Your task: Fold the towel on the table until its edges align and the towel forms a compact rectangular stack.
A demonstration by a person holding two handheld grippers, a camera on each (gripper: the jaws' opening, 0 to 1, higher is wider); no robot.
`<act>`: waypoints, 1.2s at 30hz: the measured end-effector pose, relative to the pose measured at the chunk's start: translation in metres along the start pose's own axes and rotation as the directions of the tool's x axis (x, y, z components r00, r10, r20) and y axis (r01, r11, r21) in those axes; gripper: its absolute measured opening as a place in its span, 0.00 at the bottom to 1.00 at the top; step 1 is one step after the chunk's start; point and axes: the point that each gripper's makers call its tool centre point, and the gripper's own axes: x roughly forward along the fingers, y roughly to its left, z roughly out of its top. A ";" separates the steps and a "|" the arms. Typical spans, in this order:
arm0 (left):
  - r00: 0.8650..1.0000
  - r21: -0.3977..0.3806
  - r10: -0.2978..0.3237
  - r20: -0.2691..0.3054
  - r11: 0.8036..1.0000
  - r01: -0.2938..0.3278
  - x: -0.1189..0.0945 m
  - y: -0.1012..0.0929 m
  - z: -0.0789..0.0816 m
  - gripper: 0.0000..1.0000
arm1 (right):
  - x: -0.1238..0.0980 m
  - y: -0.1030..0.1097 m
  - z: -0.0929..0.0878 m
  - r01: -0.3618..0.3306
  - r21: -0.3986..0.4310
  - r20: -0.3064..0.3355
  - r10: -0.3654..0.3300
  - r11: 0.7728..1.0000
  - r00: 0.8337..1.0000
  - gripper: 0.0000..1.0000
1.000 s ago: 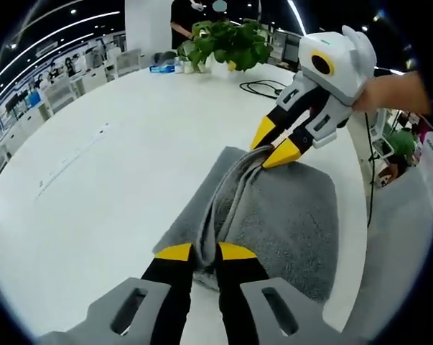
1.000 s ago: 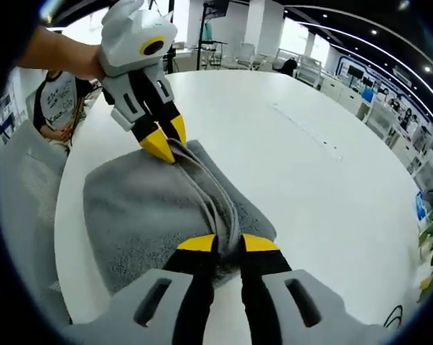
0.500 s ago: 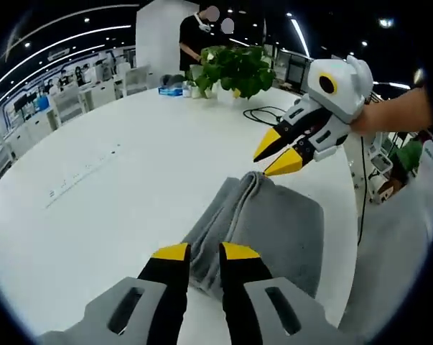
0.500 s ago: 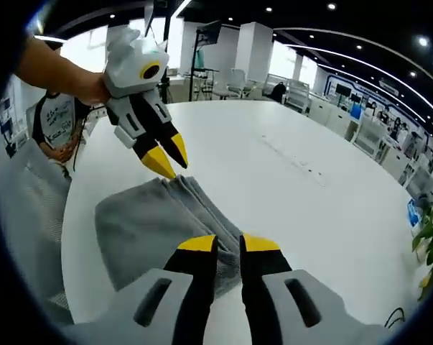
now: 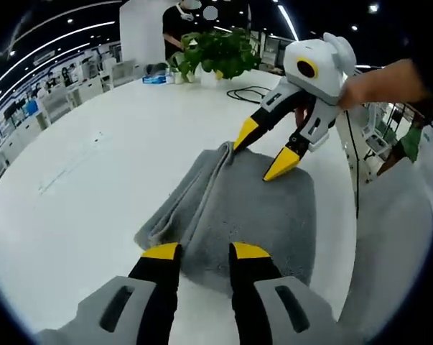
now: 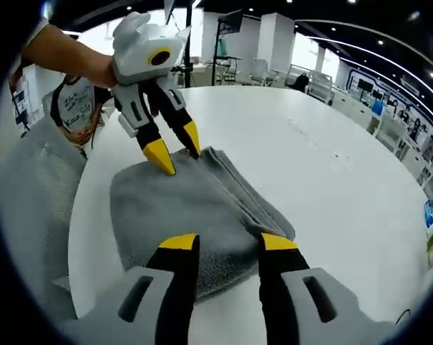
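In the left gripper view, the grey towel (image 5: 245, 208) lies folded on the white bench (image 5: 94, 165), its doubled edge bunched in soft ridges along the 9 o'clock side. The left tool (image 5: 205, 251) rises at 6 o'clock with its yellow-tipped jaws spread wide, holding nothing, its tips just over the towel's near edge. At 1 o'clock the right tool (image 5: 261, 153) hangs over the towel's far edge, jaws also parted wide, one tip at the ridge and the other by the flat part; whether they touch the cloth cannot be told. A potted plant (image 5: 215, 52) and a black cable (image 5: 250, 92) sit at 12 o'clock.

In the right gripper view, the towel (image 6: 180, 212) lies mid-frame on the bench (image 6: 331, 165), ridges toward 3 o'clock. The right tool (image 6: 227, 242) stands wide and empty at 6 o'clock; the left tool (image 6: 177, 152) stands open at 11 o'clock.
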 end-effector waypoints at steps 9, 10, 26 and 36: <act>0.999 0.006 0.053 -0.010 0.999 -0.053 0.013 0.018 0.007 0.37 | 0.010 -0.011 -0.017 0.042 0.113 -0.072 -0.034 0.993 0.997 0.34; 0.999 0.010 0.053 -0.007 0.999 -0.053 0.012 0.017 0.007 0.37 | 0.009 -0.010 -0.017 0.045 0.119 -0.072 -0.037 0.992 0.997 0.34; 0.990 -0.067 0.100 0.104 0.993 -0.094 -0.011 0.022 0.026 0.37 | -0.008 -0.012 0.003 0.107 0.206 0.032 -0.116 0.973 0.993 0.38; 0.991 -0.178 0.081 0.103 0.982 -0.062 -0.015 -0.001 -0.004 0.46 | -0.013 -0.002 -0.019 0.130 0.308 0.040 -0.150 0.942 0.988 0.42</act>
